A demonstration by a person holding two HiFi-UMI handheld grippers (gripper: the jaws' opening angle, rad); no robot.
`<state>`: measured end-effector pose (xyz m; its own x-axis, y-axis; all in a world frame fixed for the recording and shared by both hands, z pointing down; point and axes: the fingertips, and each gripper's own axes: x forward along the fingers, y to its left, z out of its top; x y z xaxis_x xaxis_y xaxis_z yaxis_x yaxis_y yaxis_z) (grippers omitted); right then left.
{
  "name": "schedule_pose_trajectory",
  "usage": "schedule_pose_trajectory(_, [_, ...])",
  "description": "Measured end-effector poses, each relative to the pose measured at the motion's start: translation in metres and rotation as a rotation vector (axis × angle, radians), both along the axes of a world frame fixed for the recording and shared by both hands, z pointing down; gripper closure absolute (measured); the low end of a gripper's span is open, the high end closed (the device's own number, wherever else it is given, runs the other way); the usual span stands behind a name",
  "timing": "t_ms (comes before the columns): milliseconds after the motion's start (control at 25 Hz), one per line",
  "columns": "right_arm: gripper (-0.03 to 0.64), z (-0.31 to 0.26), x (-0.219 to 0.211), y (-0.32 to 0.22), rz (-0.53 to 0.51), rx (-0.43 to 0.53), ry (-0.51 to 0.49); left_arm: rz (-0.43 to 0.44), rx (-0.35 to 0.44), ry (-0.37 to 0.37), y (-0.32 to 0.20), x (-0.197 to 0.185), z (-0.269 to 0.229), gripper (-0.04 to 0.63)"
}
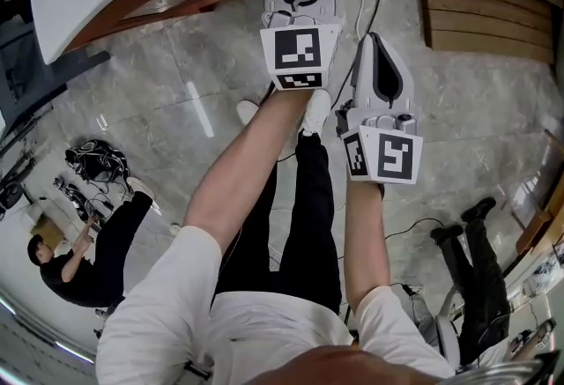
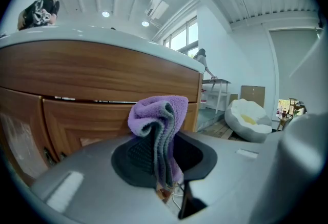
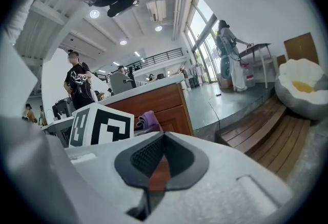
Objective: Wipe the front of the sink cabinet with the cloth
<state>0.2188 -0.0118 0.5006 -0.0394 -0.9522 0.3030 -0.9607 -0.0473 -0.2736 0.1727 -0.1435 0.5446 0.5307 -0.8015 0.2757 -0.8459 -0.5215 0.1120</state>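
Purple cloth [image 2: 156, 115] is pinched in the left gripper [image 2: 163, 156] close to the wooden cabinet front [image 2: 92, 72], while the right gripper [image 3: 163, 141] is closed on nothing.

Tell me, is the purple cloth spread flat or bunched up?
Bunched up: the cloth sits crumpled, pinched in the left gripper.

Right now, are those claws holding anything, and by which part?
The left gripper pinches the purple cloth by its folded lower part, and the bunched end sticks out past the jaws. The right gripper is shut on nothing.
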Motion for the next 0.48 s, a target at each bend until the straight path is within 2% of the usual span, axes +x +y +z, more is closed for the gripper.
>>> schedule_pose_trajectory(480, [0.620, 0.010, 0.027, 0.000, 0.045, -0.012, -0.003, 0.108, 0.037, -0.011, 0.004, 0.051, -0.001, 0.523])
